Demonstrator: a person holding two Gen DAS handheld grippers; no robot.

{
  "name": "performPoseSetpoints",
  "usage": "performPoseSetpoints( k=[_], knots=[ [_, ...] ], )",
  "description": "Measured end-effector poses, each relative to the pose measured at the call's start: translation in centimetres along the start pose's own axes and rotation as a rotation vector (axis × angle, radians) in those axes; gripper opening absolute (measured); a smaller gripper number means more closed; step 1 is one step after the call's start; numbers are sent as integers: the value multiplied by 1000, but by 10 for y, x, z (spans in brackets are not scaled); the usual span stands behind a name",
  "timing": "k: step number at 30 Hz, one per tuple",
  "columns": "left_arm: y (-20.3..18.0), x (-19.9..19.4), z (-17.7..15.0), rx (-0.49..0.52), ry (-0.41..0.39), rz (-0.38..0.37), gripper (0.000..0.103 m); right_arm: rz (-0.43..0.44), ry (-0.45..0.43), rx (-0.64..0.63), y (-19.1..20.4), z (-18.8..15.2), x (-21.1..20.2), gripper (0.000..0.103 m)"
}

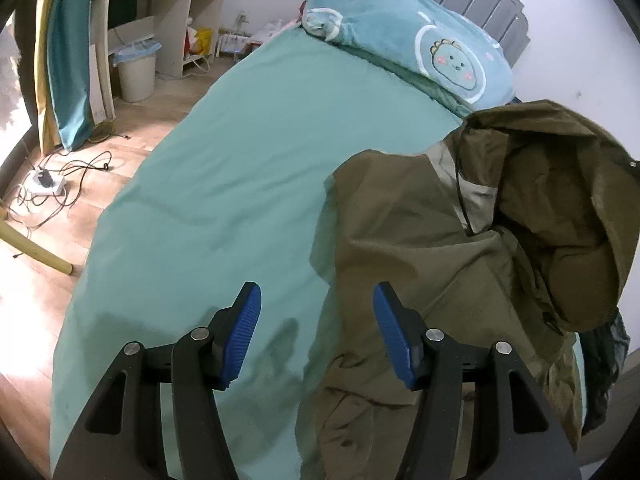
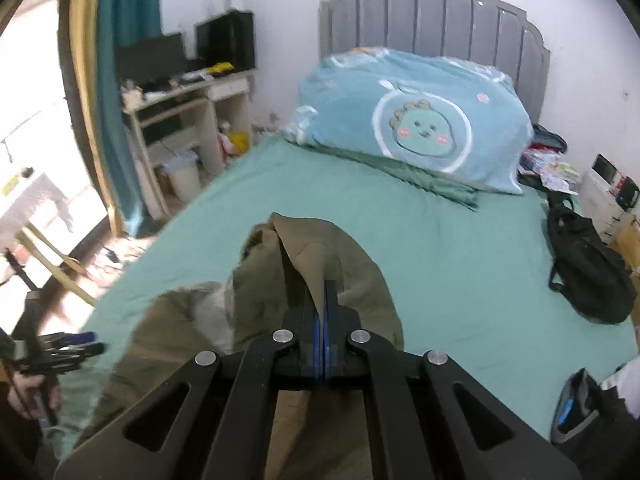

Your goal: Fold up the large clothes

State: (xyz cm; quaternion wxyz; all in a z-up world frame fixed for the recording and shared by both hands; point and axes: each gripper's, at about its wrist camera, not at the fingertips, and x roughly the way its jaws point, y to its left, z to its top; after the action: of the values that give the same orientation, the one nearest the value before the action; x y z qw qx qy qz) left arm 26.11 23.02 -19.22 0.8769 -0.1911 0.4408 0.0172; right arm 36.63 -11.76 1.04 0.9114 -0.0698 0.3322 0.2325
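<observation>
The right tongs (image 2: 323, 296) are clenched on a fold of the olive jacket (image 1: 432, 240), lifting it at the right of the frame above the green bed (image 1: 224, 184). The left tongs (image 1: 317, 320) hang released over the jacket's edge, seemingly touching nothing.

A jacket (image 1: 420, 240) is lying on the bed (image 1: 240, 180), its hood (image 2: 320, 264) raised between the pressed-together jaws of the right gripper (image 2: 323, 300). A blanket (image 2: 408, 120) is sitting at the bed's head, before the headboard (image 2: 440, 16). A desk (image 2: 188, 96) is standing left of the bed, a bin (image 1: 136, 72) beneath it. A backpack (image 2: 588, 272) is resting on the bed's right edge.
</observation>
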Motion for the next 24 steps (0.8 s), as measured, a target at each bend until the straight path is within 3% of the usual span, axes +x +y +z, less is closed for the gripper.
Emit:
performPoseSetpoints(
  k=[3,5,10,13,15,16,17,19,21,24],
  knots=[
    [5,-12,1,1,-21,-4,62,92,-77,-127,42,-21,-29,2],
    [11,-23,3,-1,-45,-4,62,126,-48,-236,74,-42,-42,2],
    [27,-48,6,-41,-87,-11,62,236,131,-386,145,-136,-40,2],
    [29,-52,2,-44,-90,-9,62,291,265,-344,161,-202,-17,4],
    [26,-51,-4,-38,-76,-13,62,291,290,-308,161,-233,-10,12],
    [23,-50,-7,-32,-72,-17,62,305,284,-277,158,-243,-9,27],
    [21,-50,-9,-26,-71,-20,62,318,285,-239,156,-248,-11,52],
    [11,-49,-14,-9,-73,-44,62,315,264,-146,145,-252,-18,68],
    [1,-50,-17,10,-87,-78,62,317,212,-83,136,-247,-32,68],
    [-24,-53,-14,58,-130,-134,63,247,144,-10,115,-233,-52,69]
  ],
)
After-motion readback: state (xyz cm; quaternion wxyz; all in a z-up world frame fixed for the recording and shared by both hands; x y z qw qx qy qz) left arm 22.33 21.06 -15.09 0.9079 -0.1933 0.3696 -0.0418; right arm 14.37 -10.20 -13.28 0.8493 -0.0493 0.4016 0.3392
